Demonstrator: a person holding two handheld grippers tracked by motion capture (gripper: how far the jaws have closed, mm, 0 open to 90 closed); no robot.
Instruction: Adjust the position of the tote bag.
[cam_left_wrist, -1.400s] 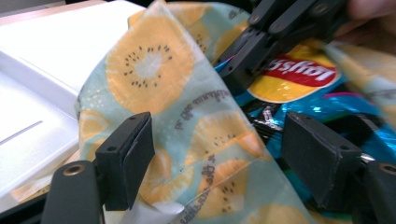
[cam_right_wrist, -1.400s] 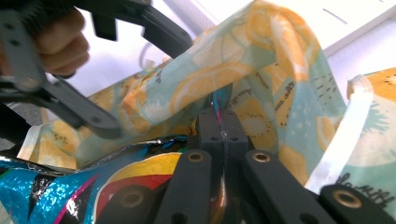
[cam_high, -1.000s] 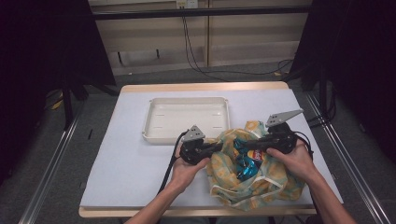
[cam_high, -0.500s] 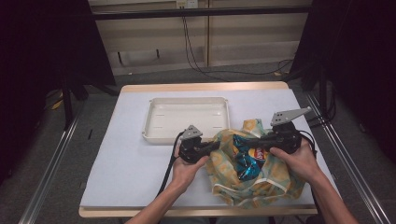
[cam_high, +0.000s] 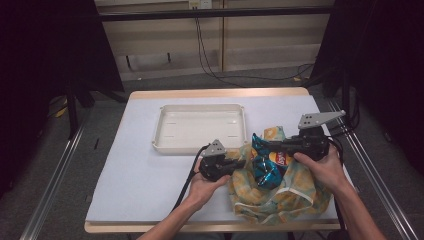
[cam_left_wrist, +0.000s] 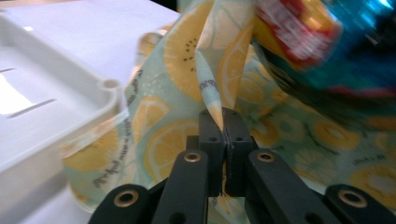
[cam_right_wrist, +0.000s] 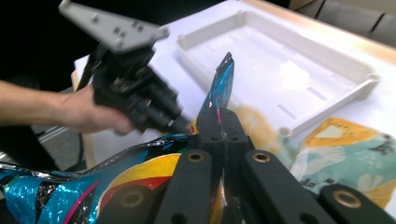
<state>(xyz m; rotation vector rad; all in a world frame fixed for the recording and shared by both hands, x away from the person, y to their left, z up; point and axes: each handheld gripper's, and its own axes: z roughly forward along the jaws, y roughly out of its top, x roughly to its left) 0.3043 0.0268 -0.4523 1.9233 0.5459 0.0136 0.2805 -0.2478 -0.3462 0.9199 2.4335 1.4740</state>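
Across the middle of the high view a white-topped table (cam_high: 150, 150) with a wooden edge is seen, its near edge running along the bottom of the frame. Above centre on it a white tray (cam_high: 165, 131) is laid, shallow and rectangular, with only faint slots marked in its floor. At lower right of the frame a lemon-print cloth bag (cam_high: 295, 195) is spread in folds, its upper edge reaching just beside the tray's right corner. Over the bag, right of centre, a blue chip bag (cam_high: 267, 165) is held raised, its lower end hanging over the folds of the cloth.

The left gripper (cam_high: 239, 163) is seen at centre, held in the person's left hand (cam_high: 202, 187), and a fold of the cloth bag is pinched between its shut jaws; in the left gripper view the fold (cam_left_wrist: 208, 84) rises from the closed pads, with the tray's corner (cam_left_wrist: 109, 86) at left and the blurred chip bag (cam_left_wrist: 327, 42) at upper right. The right gripper (cam_high: 274, 147) is seen at right, held in the right hand (cam_high: 325, 167), and its jaws are clamped on the chip bag's crimped top edge (cam_right_wrist: 223, 81) in the right gripper view. In that view the left gripper (cam_right_wrist: 184, 125) lies at upper left, in front of part of the table, and the tray (cam_right_wrist: 355, 70) lies at upper right.
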